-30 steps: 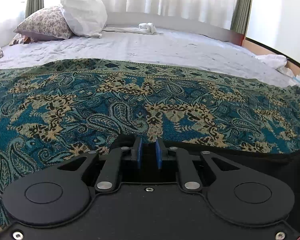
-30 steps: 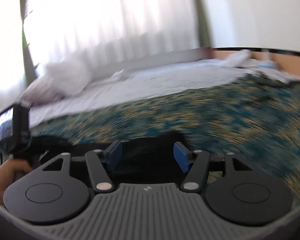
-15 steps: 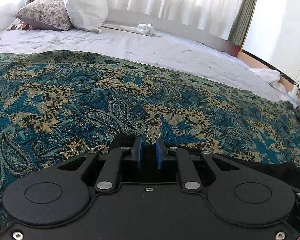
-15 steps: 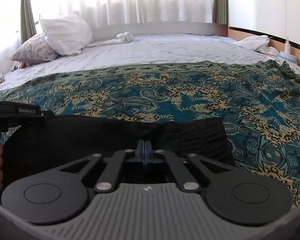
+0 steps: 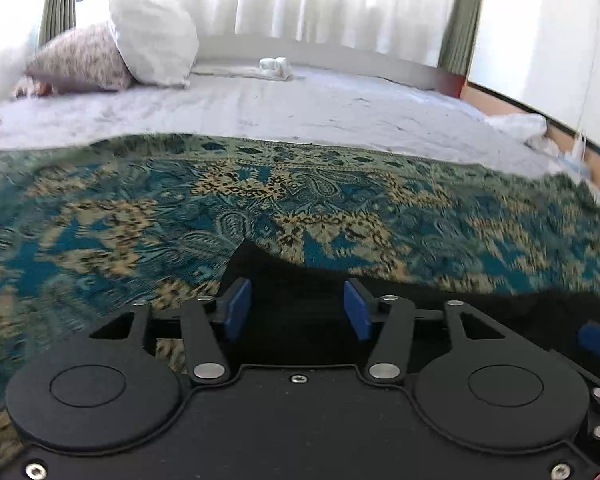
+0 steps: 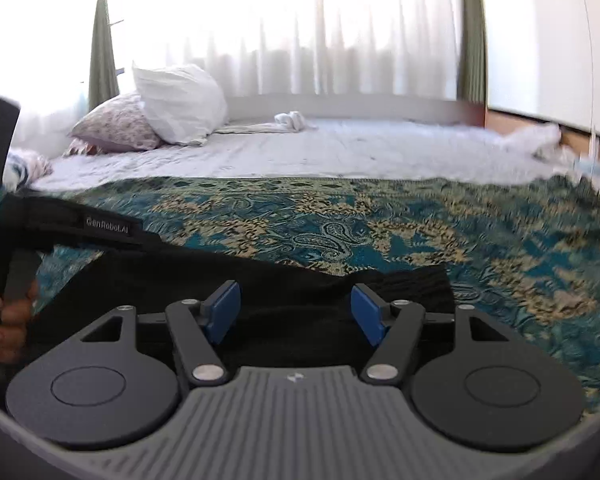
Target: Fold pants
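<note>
Paisley bedspread (image 5: 140, 216) | black pants (image 6: 172, 280) lying crosswise | left gripper (image 5: 296, 310) released | right gripper (image 6: 296, 312) released

The setting is a home bedroom. A wide bed with a pale grey sheet (image 6: 340, 152) carries a plump white pillow (image 6: 178, 104) leaning on a floral-print pillow (image 6: 116, 126). A teal-and-gold paisley woven bedspread (image 6: 420, 232) covers its near half. Sheer white curtains (image 6: 340, 28) with green drapes (image 6: 471, 32) cover the window behind.

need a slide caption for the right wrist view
Right gripper open over black pants on a paisley blanket, left gripper at the side.
</note>
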Action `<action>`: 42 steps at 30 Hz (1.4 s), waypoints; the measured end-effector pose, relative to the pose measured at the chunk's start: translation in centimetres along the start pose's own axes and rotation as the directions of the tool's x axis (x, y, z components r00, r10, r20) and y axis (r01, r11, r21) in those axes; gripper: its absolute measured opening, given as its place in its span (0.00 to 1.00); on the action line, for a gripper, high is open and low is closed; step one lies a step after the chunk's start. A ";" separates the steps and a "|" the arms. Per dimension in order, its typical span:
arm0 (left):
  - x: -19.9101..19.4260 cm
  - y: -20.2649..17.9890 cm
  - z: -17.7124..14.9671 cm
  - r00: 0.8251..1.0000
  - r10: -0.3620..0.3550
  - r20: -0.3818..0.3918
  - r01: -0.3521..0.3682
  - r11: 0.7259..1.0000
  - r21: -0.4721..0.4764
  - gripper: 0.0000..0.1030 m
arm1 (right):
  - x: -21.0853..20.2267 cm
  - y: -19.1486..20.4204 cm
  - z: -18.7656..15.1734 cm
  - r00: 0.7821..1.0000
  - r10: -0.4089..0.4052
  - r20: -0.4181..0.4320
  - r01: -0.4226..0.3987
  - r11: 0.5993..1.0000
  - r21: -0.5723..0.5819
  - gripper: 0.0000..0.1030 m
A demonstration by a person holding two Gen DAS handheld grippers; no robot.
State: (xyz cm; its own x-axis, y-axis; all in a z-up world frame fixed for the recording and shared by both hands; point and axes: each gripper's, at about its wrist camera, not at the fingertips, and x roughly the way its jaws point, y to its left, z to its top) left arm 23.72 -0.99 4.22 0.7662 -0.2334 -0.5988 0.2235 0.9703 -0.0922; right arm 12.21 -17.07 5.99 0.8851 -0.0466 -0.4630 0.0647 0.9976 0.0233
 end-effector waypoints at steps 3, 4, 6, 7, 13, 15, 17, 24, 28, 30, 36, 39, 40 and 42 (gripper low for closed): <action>-3.2 -0.2 -1.6 1.000 -0.027 0.009 0.027 1.000 0.016 0.54 | -1.6 0.5 -0.9 1.000 0.021 -0.017 -0.021 0.999 -0.028 0.74; -4.3 -0.3 -2.4 0.999 -0.031 0.009 0.031 0.999 0.024 0.54 | -1.9 0.7 -1.3 0.999 0.034 -0.027 -0.035 0.999 -0.039 0.74; -6.4 -0.5 -4.3 0.999 -0.028 0.016 0.028 0.999 0.043 0.54 | -2.6 1.2 -2.3 0.998 0.037 -0.047 -0.041 0.996 -0.082 0.69; -7.3 -0.6 -5.3 0.999 -0.026 0.018 0.025 0.998 0.050 0.54 | -2.9 1.4 -3.0 0.998 0.031 -0.057 -0.037 0.994 -0.107 0.69; -9.6 -0.3 -10.5 0.999 0.039 0.002 -0.039 0.996 0.084 0.54 | -3.3 1.0 -4.2 0.996 0.024 -0.084 -0.033 0.994 -0.100 0.68; -10.3 -0.3 -11.2 0.999 0.045 0.027 -0.047 0.994 0.098 0.55 | -3.0 1.0 -4.4 0.996 0.032 -0.089 -0.041 0.995 -0.096 0.69; -10.5 -0.5 -11.4 0.998 0.053 0.026 -0.056 0.993 0.105 0.55 | -2.9 1.2 -4.8 0.997 0.026 -0.076 -0.034 0.993 -0.114 0.70; -12.0 0.0 -9.3 0.999 0.034 0.020 -0.036 0.993 0.114 0.63 | -5.4 -0.8 -3.5 0.994 0.100 -0.036 -0.102 0.994 -0.047 0.85; -11.4 2.0 -5.4 0.998 0.003 0.058 -0.006 0.999 0.051 0.78 | -5.4 -5.6 -1.2 0.995 0.096 -0.023 -0.094 0.993 0.072 0.87; -9.9 3.1 -3.6 0.999 -0.018 0.045 0.018 1.000 0.007 0.80 | -4.5 -8.2 -0.4 0.996 0.082 -0.029 -0.078 0.989 0.126 0.88; -4.0 5.6 -0.8 0.996 -0.073 -0.060 0.065 0.991 -0.120 0.83 | -0.1 -13.2 -0.3 0.990 0.100 -0.104 -0.074 0.970 0.231 0.96; -1.6 5.4 -0.7 0.994 -0.043 -0.100 0.035 0.996 -0.078 0.85 | 2.0 -13.9 -0.7 0.983 0.135 -0.128 -0.098 0.961 0.260 1.00; -0.9 5.2 -0.8 0.993 -0.037 -0.110 0.030 0.998 -0.063 0.86 | 2.6 -14.0 -0.7 0.979 0.147 -0.139 -0.104 0.955 0.277 1.00; 0.5 4.9 -1.0 0.990 -0.039 -0.137 0.033 0.998 -0.048 0.88 | 4.3 -14.6 -0.9 0.966 0.202 -0.161 -0.136 0.928 0.347 1.00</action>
State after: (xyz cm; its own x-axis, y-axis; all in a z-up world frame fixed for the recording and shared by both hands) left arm 24.60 3.69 2.71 0.6672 -0.2606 -0.6978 0.2194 0.9640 -0.1503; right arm 14.65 -31.79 2.83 0.7939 0.1648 -0.5853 0.0990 0.9147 0.3918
